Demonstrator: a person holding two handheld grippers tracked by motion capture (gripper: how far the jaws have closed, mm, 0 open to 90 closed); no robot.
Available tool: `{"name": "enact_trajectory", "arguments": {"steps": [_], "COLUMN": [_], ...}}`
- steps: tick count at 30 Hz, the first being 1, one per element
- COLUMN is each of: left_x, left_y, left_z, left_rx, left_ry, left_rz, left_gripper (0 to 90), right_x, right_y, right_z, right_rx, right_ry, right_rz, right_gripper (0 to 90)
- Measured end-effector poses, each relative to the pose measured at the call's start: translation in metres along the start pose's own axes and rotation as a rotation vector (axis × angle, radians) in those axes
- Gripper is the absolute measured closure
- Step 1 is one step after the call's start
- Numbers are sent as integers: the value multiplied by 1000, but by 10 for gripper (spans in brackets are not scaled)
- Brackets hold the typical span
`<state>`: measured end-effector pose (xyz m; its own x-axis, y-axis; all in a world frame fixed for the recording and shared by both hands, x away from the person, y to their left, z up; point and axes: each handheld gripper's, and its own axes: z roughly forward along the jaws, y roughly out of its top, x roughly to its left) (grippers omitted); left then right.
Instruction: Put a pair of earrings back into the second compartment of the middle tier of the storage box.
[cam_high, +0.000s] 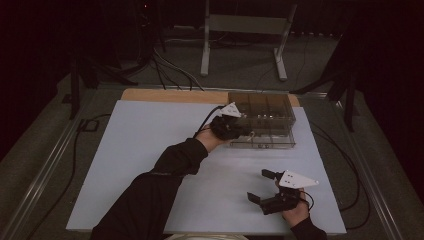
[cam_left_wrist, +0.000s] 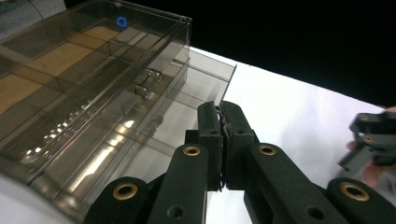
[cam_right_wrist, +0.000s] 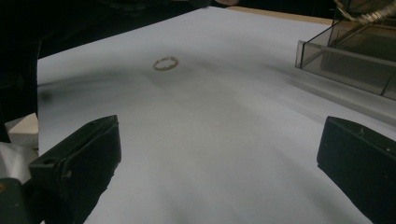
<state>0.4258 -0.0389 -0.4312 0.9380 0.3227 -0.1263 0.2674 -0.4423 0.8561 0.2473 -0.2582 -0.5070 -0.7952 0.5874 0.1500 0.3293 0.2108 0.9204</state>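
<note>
Two tools: left tool (cam_left_wrist: 223, 140) pressed shut, holding nothing visible; right tool (cam_high: 266, 186) wide open, empty.
Box (cam_high: 262, 119): smoky, contents unclear; left tool at its front.
Ring (cam_right_wrist: 166, 63): on tabletop (cam_high: 150, 150), small, dim.

A desk (cam_high: 150, 150) covered with a pale sheet carries the things; a strip of bare wood shows along its far edge. A clear plastic box (cam_high: 267, 120) with inner compartments stands on the sheet near the far right corner. A small gold ring (cam_right_wrist: 166, 63) lies flat on the sheet, well apart from the box.
</note>
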Motion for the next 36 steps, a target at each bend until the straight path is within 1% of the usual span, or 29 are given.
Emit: {"name": "enact_trajectory", "arguments": {"steps": [2, 4, 6, 13, 15, 17, 19, 20, 21, 22, 24, 25, 27, 28, 29, 30, 32, 34, 36], "left_x": [2, 3, 5, 8, 10, 13, 15, 16, 17, 17, 18, 18, 17, 16, 15, 14, 13, 12, 11], "left_y": [1, 2, 4, 8, 7, 5, 4, 3, 3, 3, 3, 4, 6, 7, 8, 8, 10, 10, 9], "left_z": [8, 15, 22, 45, 52, 60, 64, 66, 67, 67, 65, 64, 60, 58, 56, 53, 48, 42, 36], "left_rx": [-4, -2, 1, 25, 42, 63, 71, 74, 84, 92, 77, 75, 72, 73, 69, 57, 41, 34, 25], "left_ry": [-1, 7, -1, 19, 12, 18, 23, 27, 40, 52, 48, 53, 49, 56, 59, 60, 58, 57, 54], "left_rz": [-10, -9, -16, -33, -44, -48, -59, -59, -52, -55, -64, -60, -62, -62, -60, -62, -76, -71, -76], "left_gripper": [896, 896, 896, 896, 895, 892, 891, 888, 886, 879, 794, 724, 610, 561, 492, 442, 394, 368, 330], "right_x": [0, 0, 1, 1, 1, 1, 1, 1, 1, 1, 1, 1, 1, 1, 1, 1, 1, 1, 2], "right_y": [0, -1, 0, 0, -1, -1, 0, -1, -1, -1, -1, -1, -1, -1, -1, -1, -1, -1, -1], "right_z": [0, 1, 0, 0, 0, 0, 0, 0, 0, 0, 0, 0, 0, 0, 0, 0, 0, 0, 0], "right_rx": [2, 7, 6, 8, 10, 13, 13, 14, 16, 19, 18, 17, 19, 21, 21, 20, 19, 23, 21], "right_ry": [1, 1, 1, 3, 3, 4, 5, 5, 5, 4, 4, 4, 4, 3, 3, 3, 1, 0, -1], "right_rz": [1, -1, 1, 0, -3, -6, -4, -4, -6, -6, -7, -6, -6, -7, -7, -7, -7, -5, -6], "right_gripper": [0, 0, 0, 0, 0, 0, 0, 0, 0, 0, 0, 0, 0, 0, 0, 0, 0, 0, 0]}}
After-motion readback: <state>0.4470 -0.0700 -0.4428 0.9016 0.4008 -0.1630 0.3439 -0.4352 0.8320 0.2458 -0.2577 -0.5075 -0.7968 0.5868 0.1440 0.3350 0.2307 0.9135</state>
